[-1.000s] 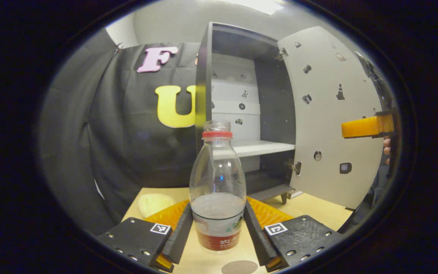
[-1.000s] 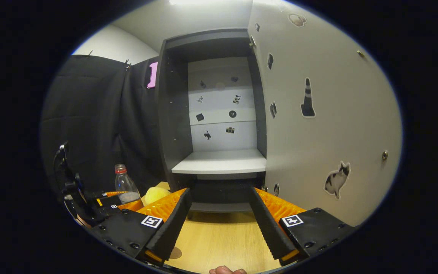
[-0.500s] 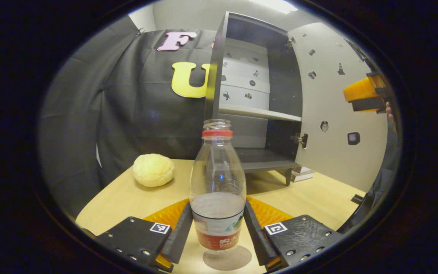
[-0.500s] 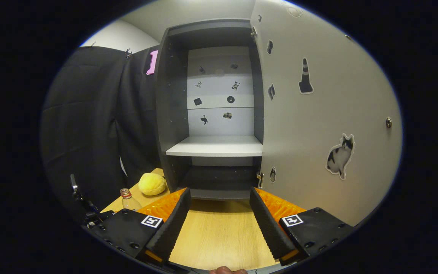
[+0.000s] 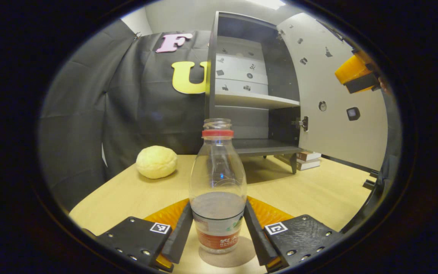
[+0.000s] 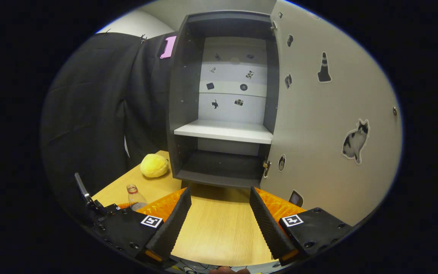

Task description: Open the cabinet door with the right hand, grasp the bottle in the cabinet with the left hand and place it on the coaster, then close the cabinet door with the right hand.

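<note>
We find the left gripper [image 5: 218, 232] pinching the bottle [image 5: 218, 190] low on its body, both fingers against the label band. The bottle stands upright on the round coaster [image 5: 227, 255], which lies on the wooden surface [image 5: 318, 194]; whether its base bears fully on the coaster we cannot tell. The bottle has a red neck ring and is partly filled. We note the cabinet [image 6: 222, 95] behind it, with its door [image 6: 325, 114] swung wide open and its shelf [image 6: 224, 131] bare. The right gripper [image 6: 221, 219] hangs spread apart with nothing between its fingers, facing the open cabinet just beside the door. A yellow ball [image 5: 156, 162] rests on the surface near the cabinet's left side.
</note>
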The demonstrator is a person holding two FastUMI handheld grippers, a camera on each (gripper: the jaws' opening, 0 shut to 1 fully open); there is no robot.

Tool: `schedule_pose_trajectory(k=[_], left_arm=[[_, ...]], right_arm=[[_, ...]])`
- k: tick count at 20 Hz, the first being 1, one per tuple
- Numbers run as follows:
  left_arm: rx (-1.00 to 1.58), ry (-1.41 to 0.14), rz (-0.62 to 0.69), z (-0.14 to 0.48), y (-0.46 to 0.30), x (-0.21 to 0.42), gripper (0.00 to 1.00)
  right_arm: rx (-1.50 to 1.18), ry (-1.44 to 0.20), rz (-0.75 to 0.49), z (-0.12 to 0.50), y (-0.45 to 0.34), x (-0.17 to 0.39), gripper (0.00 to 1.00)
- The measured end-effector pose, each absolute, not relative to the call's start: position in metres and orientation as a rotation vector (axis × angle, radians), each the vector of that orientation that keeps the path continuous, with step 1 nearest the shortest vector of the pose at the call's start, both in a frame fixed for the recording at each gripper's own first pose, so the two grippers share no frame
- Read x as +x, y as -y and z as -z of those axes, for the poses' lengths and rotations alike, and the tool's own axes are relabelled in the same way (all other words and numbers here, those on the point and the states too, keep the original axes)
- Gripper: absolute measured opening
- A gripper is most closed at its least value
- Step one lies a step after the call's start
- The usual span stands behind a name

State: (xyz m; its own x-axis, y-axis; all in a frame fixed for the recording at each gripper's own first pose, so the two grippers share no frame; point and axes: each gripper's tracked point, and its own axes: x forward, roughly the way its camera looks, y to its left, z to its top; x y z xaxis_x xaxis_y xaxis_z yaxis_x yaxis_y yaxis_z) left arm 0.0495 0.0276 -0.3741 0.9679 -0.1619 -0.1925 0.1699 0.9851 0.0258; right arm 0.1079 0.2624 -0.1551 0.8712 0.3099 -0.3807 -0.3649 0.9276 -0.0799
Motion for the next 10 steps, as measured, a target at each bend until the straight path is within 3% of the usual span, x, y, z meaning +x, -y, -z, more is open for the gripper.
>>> schedule_pose_trajectory(k=[10], left_arm=[[0.052, -0.222, 0.165, 0.379, -0.027, 0.022, 0.75]], right_arm=[[-0.145, -0.364, -0.381, 0.155, -0.268, 0.099, 0.98]])
